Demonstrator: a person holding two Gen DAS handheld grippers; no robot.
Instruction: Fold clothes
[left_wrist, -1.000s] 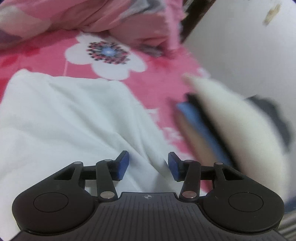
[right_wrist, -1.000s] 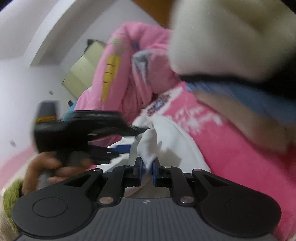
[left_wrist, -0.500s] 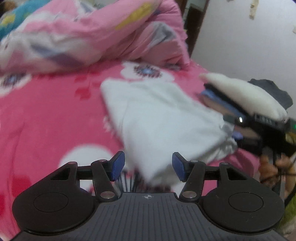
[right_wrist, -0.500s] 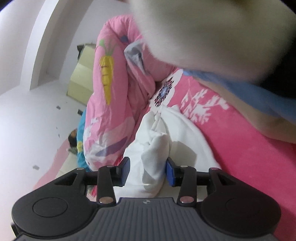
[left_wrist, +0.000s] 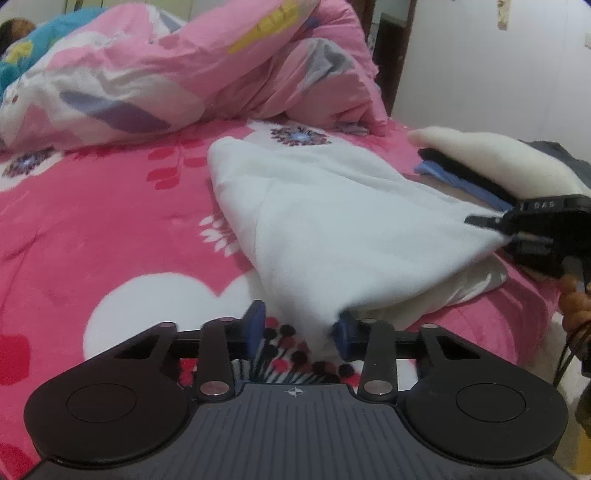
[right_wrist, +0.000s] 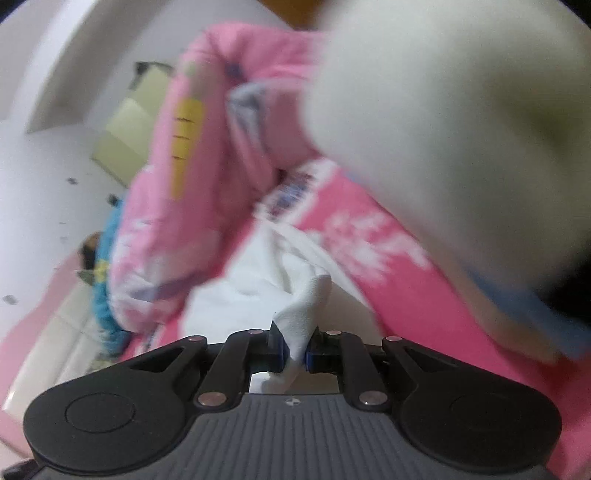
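A white garment (left_wrist: 332, 221) lies partly folded on the pink flowered bedspread (left_wrist: 92, 229). My left gripper (left_wrist: 299, 332) is open, low over the bed, with the garment's near corner between its blue pads and against the right pad. My right gripper (right_wrist: 295, 349) is shut on a corner of the white garment (right_wrist: 303, 314). It shows in the left wrist view (left_wrist: 517, 229) at the right, holding the garment's right corner lifted off the bed.
A crumpled pink quilt (left_wrist: 192, 70) lies across the back of the bed. A stack of folded clothes with a cream piece on top (left_wrist: 491, 158) sits at the right, close above my right gripper (right_wrist: 461, 129). A white wall (left_wrist: 498, 66) stands behind.
My right gripper opened briefly, then shut on the garment corner again. My left gripper pulled back from the garment, stayed open, and now has the near corner between its pads.
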